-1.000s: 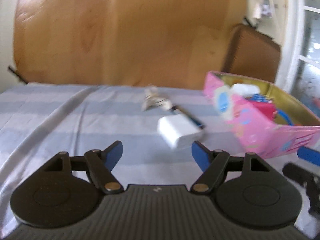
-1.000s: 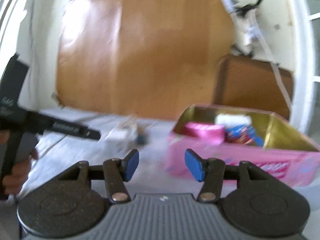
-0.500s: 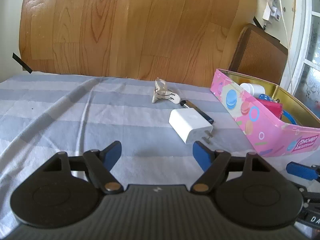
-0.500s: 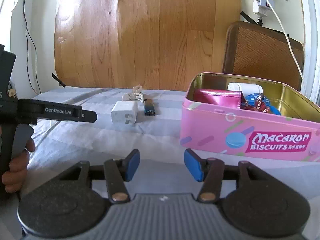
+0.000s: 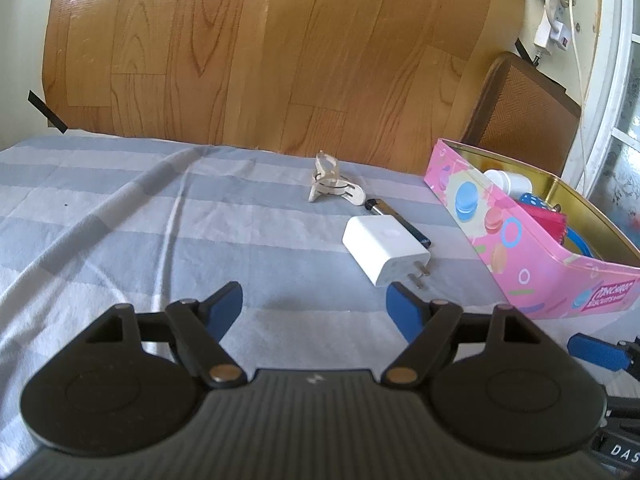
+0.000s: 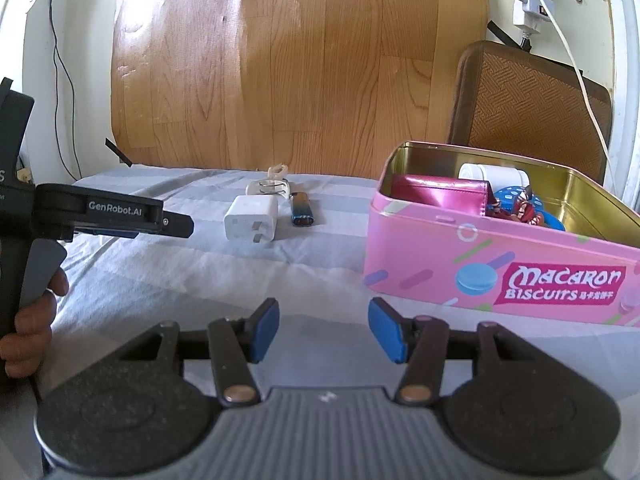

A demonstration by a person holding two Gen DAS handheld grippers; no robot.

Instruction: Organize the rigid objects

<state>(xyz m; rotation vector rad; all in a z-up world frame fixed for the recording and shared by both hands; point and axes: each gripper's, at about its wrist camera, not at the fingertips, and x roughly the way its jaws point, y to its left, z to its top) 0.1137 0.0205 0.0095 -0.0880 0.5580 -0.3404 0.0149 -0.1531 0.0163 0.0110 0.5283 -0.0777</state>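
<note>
A white plug adapter [image 5: 385, 249] [image 6: 251, 218] lies on the striped cloth, prongs toward me. Beside it lies a dark blue lighter [image 5: 396, 221] [image 6: 301, 210], and behind both a pale hair clip [image 5: 334, 185] [image 6: 272, 184]. A pink biscuit tin [image 5: 520, 252] [image 6: 480, 256] stands open on the right with a magenta wallet [image 6: 438, 193], a white jar [image 6: 492, 174] and blue items inside. My left gripper [image 5: 314, 306] is open and empty, just short of the adapter. My right gripper [image 6: 323, 330] is open and empty, in front of the tin's left corner.
A wood-grain board [image 5: 260, 52] leans against the wall behind the bed. A brown woven chair back [image 6: 532, 100] stands behind the tin, with a white cable [image 6: 576, 64] hanging over it. A hand [image 6: 28, 320] holds the left gripper's handle at the far left.
Both views have sharpened from motion blur and settled. The right view dropped slightly, so the tin sits closer and larger. The objects on the cloth have not moved.
</note>
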